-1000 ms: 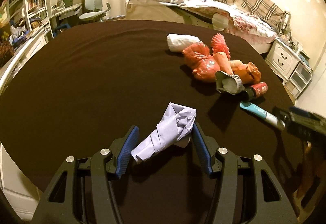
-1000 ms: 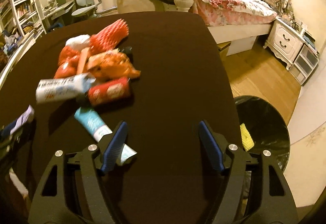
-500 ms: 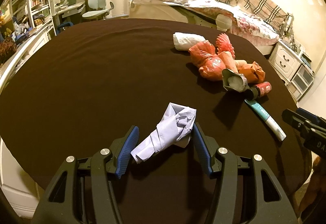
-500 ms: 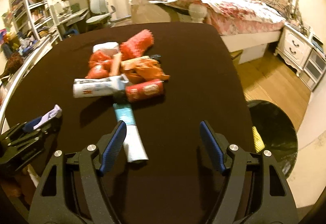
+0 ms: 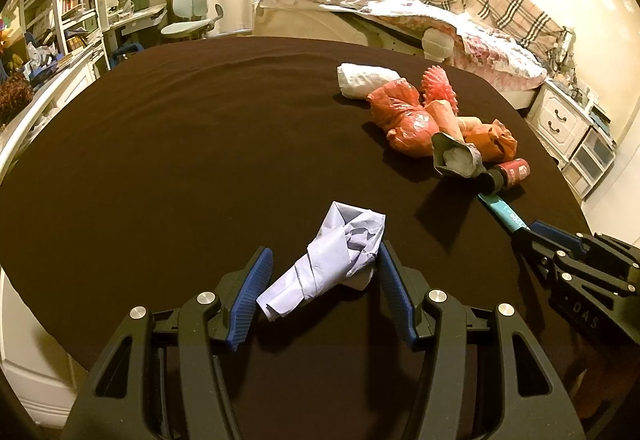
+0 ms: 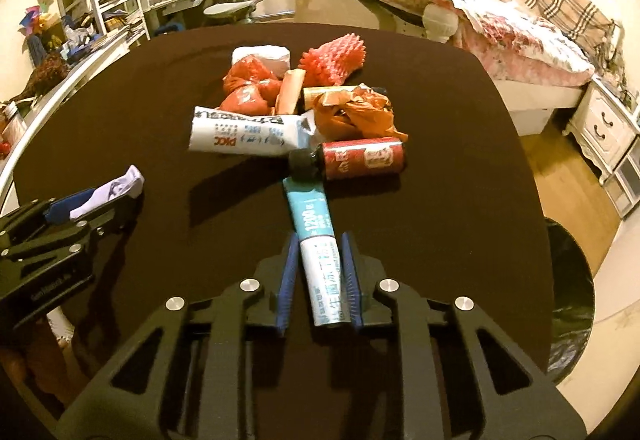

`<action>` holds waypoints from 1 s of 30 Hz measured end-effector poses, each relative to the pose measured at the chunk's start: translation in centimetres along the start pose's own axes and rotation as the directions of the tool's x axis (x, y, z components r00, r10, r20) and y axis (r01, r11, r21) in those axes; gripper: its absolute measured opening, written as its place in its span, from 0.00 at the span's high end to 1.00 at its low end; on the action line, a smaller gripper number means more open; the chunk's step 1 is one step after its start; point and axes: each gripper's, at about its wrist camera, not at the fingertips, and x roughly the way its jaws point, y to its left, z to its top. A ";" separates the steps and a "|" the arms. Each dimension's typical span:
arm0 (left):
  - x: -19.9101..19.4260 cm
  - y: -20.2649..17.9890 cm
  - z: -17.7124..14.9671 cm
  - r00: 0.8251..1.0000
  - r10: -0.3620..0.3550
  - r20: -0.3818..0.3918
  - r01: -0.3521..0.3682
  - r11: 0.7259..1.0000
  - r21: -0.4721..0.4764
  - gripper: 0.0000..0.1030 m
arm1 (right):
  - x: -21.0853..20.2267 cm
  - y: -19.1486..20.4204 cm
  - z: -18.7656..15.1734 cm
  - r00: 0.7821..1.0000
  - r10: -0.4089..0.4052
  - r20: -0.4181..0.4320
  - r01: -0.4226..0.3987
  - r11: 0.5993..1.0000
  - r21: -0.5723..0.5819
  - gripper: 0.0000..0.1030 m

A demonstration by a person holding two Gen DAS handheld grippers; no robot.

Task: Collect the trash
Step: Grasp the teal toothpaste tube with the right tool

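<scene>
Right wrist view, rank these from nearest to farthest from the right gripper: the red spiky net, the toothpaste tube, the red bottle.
1. toothpaste tube: between the fingers of the right gripper.
2. red bottle: just past the tube's far end, slightly right.
3. red spiky net: at the back of the pile, farthest.

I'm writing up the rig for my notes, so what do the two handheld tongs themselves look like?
Both the left tongs and the right tongs look alike: matte black angular frames with triangular cut-outs, round silver bolt heads at the joints, and two fingers faced with ribbed blue pads. Pale lettering marks the side of each body, too small to read reliably. No cables or sleeves show.
</scene>
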 end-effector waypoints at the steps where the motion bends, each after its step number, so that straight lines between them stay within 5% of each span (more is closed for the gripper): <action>1: 0.0 -0.2 -0.1 1.000 -0.002 0.000 0.002 1.000 0.000 0.46 | -0.1 0.0 -0.1 1.000 0.000 0.001 0.000 1.000 -0.002 0.81; 30: -1.8 -8.1 -0.1 0.991 -0.131 0.031 0.126 0.985 0.121 0.46 | -5.2 -6.8 -2.6 0.994 -0.066 0.087 0.049 0.982 0.180 0.84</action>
